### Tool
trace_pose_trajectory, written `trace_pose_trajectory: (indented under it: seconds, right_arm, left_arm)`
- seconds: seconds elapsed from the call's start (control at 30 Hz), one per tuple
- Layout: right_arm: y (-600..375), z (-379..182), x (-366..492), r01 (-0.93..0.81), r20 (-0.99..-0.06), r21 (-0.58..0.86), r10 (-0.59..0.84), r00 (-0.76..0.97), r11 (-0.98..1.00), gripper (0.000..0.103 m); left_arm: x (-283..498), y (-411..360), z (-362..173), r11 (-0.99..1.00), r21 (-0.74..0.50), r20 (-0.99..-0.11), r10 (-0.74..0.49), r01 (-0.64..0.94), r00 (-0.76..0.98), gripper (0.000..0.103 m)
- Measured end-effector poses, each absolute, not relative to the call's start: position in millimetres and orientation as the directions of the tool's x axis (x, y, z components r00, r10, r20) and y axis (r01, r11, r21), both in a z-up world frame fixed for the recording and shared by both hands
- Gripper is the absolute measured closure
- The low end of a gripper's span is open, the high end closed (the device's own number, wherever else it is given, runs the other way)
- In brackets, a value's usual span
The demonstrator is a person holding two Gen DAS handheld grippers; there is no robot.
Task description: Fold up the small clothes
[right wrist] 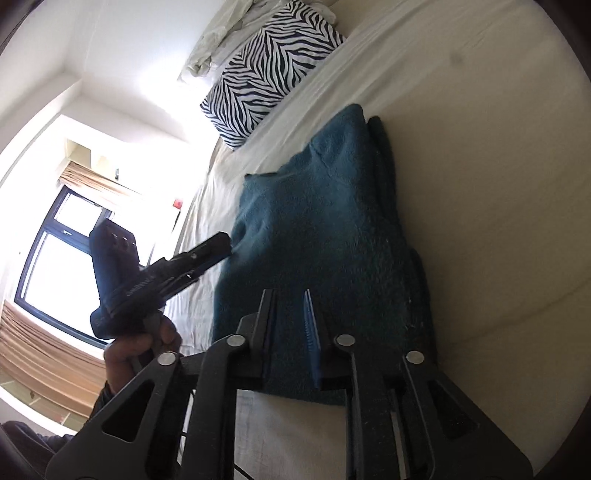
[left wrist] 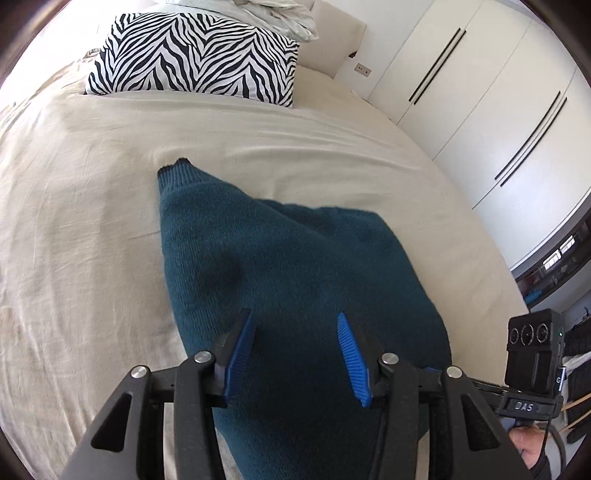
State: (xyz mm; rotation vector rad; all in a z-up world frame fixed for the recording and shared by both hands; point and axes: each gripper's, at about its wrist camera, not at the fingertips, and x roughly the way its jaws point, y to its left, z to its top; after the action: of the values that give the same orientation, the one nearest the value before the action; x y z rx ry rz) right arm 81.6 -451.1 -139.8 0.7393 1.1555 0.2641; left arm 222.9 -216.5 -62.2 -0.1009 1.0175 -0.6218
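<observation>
A dark teal knit sweater [left wrist: 280, 258] lies partly folded on the cream bed sheet [left wrist: 81, 206], one sleeve cuff [left wrist: 171, 168] pointing toward the pillow. My left gripper [left wrist: 295, 321] is open, its blue pads apart, hovering just above the sweater's near part. In the right wrist view the sweater [right wrist: 317, 221] lies folded lengthwise. My right gripper [right wrist: 290, 295] is open with a narrower gap, above the sweater's near edge. The left gripper also shows in the right wrist view [right wrist: 221, 240], its tip at the sweater's left edge.
A zebra-print pillow [left wrist: 195, 55] sits at the head of the bed with crumpled white bedding [left wrist: 280, 14] behind it. White wardrobe doors [left wrist: 480, 92] stand to the right of the bed. A window with a beige blind [right wrist: 66, 229] is on the left.
</observation>
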Motion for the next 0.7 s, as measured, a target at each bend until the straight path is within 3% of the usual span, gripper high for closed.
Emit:
trace_pose_trajectory:
  seconds: [0.03,0.1,0.2,0.27,0.3,0.33,0.37,0.5,0.6,0.7]
  right_arm:
    - [-452,-151,77,0.186,-0.759,0.623,0.531,0.377,0.760,0.078]
    - [-462,-156,65,0.181,-0.720,0.664,0.557,0.414,0.725,0.078]
    - [-470,-138,57,0.232,-0.727,0.663,0.540,0.424,0.711,0.074]
    - [-472,-117,55,0.205,-0.734,0.639,0.508,0.451,0.742,0.055]
    - [-475,-107,55,0.203,-0.740,0.623,0.485,0.467,0.755,0.039]
    - [-480,-98,56,0.205,-0.738,0.618,0.470,0.484,0.759,0.034]
    - [-485,-93,59,0.202,-0.727,0.625,0.469,0.502,0.754,0.034]
    - [-504,-105,90,0.266,-0.744,0.636,0.485,0.460,0.724,0.034]
    - [-506,-134,119,0.319,-0.745,0.661,0.540,0.392,0.680,0.034]
    - [-500,-162,143,0.350,-0.776,0.629,0.541,0.323,0.694,0.035]
  left_arm:
    - [216,-222,-68,0.829,-0.323,-0.772,-0.510,0.457,0.379,0.054]
    - [204,-226,-68,0.836,-0.259,-0.773,-0.480,0.484,0.415,0.054]
    - [196,-209,-51,0.823,-0.322,-0.732,-0.530,0.468,0.428,0.051]
    - [189,-190,-37,0.837,-0.325,-0.690,-0.528,0.440,0.495,0.046]
    - [187,-179,-32,0.846,-0.335,-0.667,-0.524,0.415,0.530,0.039]
    - [187,-167,-30,0.849,-0.362,-0.648,-0.526,0.384,0.551,0.032]
    - [190,-157,-32,0.846,-0.397,-0.640,-0.533,0.355,0.553,0.028]
    - [217,-142,-68,0.831,-0.492,-0.713,-0.556,0.260,0.427,0.028]
    - [229,-139,-93,0.768,-0.606,-0.700,-0.639,0.208,0.319,0.028]
    - [237,-150,-110,0.747,-0.638,-0.705,-0.665,0.187,0.247,0.028]
